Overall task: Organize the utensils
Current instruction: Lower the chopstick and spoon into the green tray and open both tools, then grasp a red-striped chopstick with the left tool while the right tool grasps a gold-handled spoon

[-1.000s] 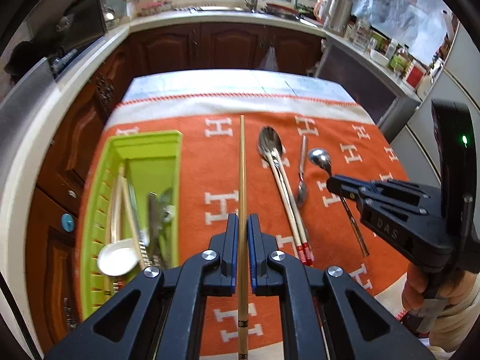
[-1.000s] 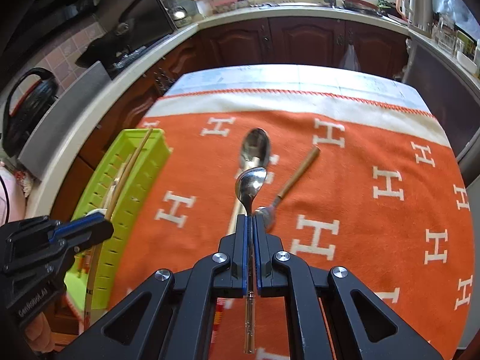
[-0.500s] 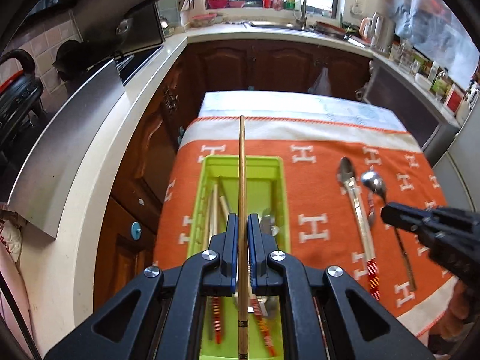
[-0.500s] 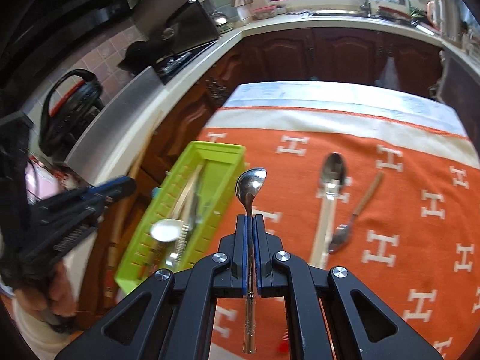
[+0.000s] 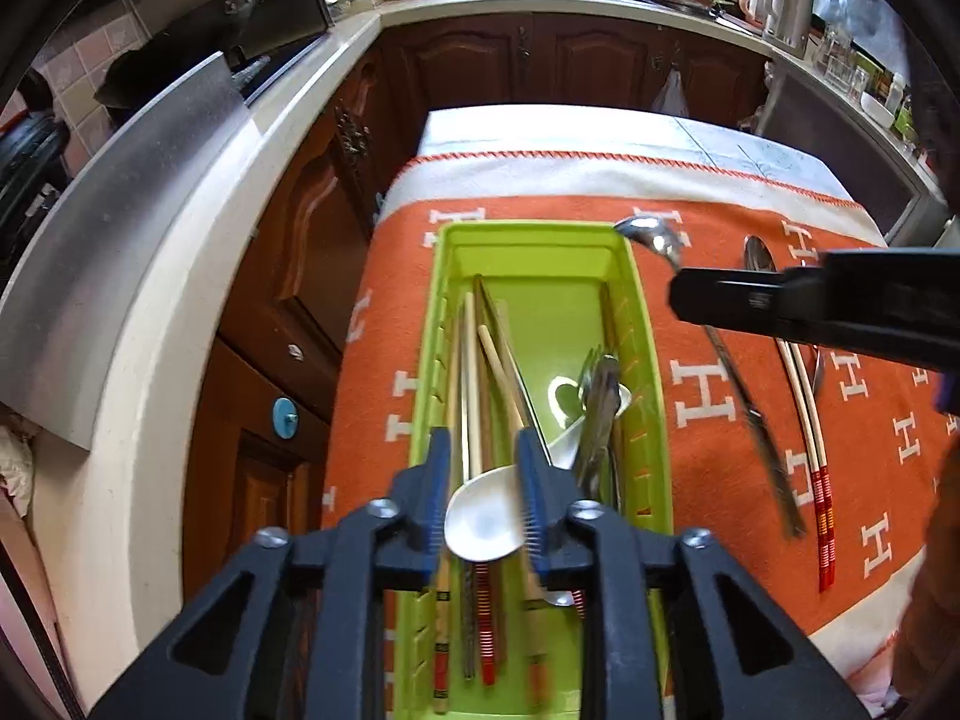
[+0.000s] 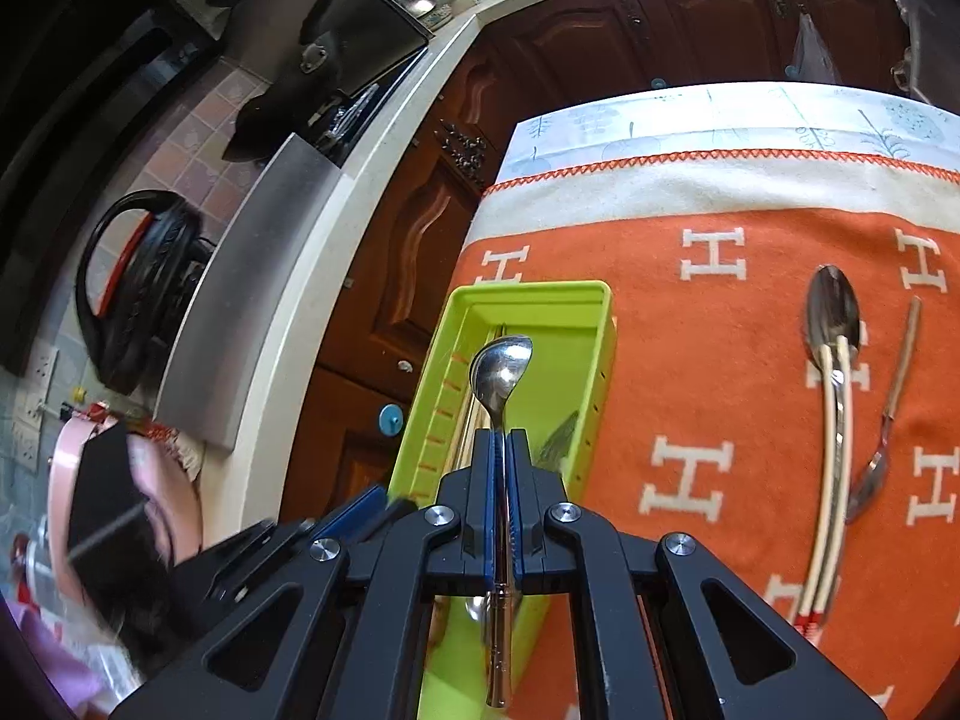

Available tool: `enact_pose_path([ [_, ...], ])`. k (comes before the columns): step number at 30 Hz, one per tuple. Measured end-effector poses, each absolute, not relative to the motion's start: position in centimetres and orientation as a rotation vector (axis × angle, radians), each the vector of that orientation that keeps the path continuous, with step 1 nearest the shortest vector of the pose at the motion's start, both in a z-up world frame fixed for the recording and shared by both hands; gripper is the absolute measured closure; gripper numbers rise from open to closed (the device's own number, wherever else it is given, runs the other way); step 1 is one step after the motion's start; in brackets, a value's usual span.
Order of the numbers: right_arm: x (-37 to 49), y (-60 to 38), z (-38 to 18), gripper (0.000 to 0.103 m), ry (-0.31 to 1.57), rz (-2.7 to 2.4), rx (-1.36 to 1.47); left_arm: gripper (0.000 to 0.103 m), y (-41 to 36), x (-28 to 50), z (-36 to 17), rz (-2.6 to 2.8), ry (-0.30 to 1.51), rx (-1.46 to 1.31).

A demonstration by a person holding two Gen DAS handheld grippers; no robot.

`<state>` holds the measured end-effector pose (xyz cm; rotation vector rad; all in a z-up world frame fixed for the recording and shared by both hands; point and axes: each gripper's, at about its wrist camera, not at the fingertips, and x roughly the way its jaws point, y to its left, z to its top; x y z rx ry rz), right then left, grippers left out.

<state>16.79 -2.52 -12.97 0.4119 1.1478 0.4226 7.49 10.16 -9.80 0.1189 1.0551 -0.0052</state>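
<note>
Left wrist: left tongs (image 5: 480, 492) just parted, empty, above tray (image 5: 534, 246) | right tongs (image 6: 503, 450) clamp spoon (image 6: 501, 369)

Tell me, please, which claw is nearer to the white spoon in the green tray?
Left. The left claw hangs directly over the white spoon in the tray, jaws open around it. The right claw, holding a metal spoon, hovers farther along the tray.
</note>
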Motion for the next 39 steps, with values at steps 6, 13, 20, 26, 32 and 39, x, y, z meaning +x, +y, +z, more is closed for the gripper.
enact_pose_path([
  [6,19.3,-1.1,-15.3,0.098,1.213,0.395,0.437,0.059,11.0,7.2,-8.1,0.064,1.005,0.148],
  [13,18.0,-0.9,-14.8,0.096,1.187,0.408,0.362,0.059,12.0,7.4,-8.0,0.086,1.009,0.115],
  [20,14.7,-4.3,-13.7,0.096,1.144,0.375,0.297,0.059,11.0,6.9,-7.7,0.051,0.999,0.09],
  [26,11.7,-9.4,-13.2,0.096,1.117,0.303,0.288,0.056,9.0,6.4,-7.2,-0.007,0.984,0.081],
  [32,8.4,-14.2,-12.7,0.096,1.096,0.22,0.265,0.055,5.8,6.7,-7.3,-0.094,0.985,0.072],
  [39,5.0,-18.7,-11.3,0.096,1.057,0.11,0.244,0.055,0.2,7.2,-8.2,-0.228,1.012,0.074],
])
